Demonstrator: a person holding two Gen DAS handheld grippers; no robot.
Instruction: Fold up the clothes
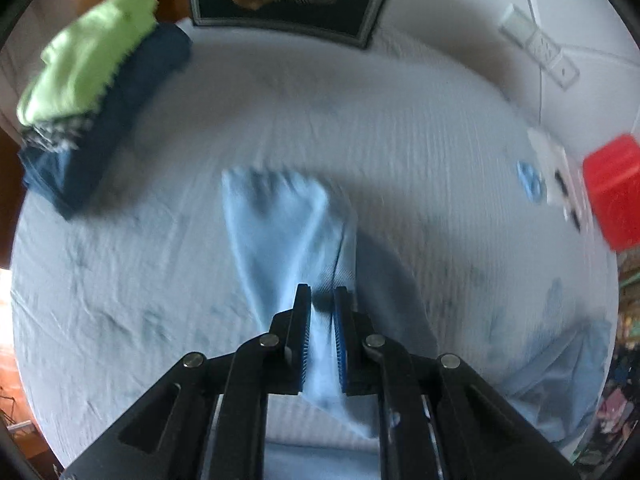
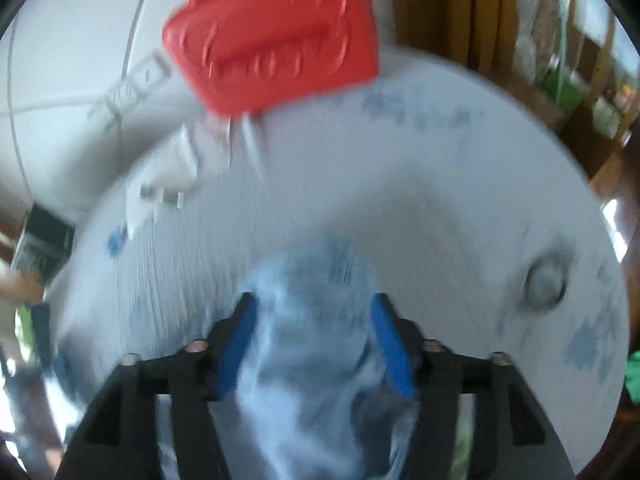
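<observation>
The light-blue garment (image 1: 280, 232) drapes limp over the bed sheet (image 1: 120, 300); the left gripper (image 1: 321, 300) pinches a bunched fold, the right gripper (image 2: 314, 308) stands spread around loose cloth (blurred); soft, light, probably slippery, best held at hems.

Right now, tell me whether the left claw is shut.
Shut: the left claw pinches the light blue cloth between its pads.
</observation>
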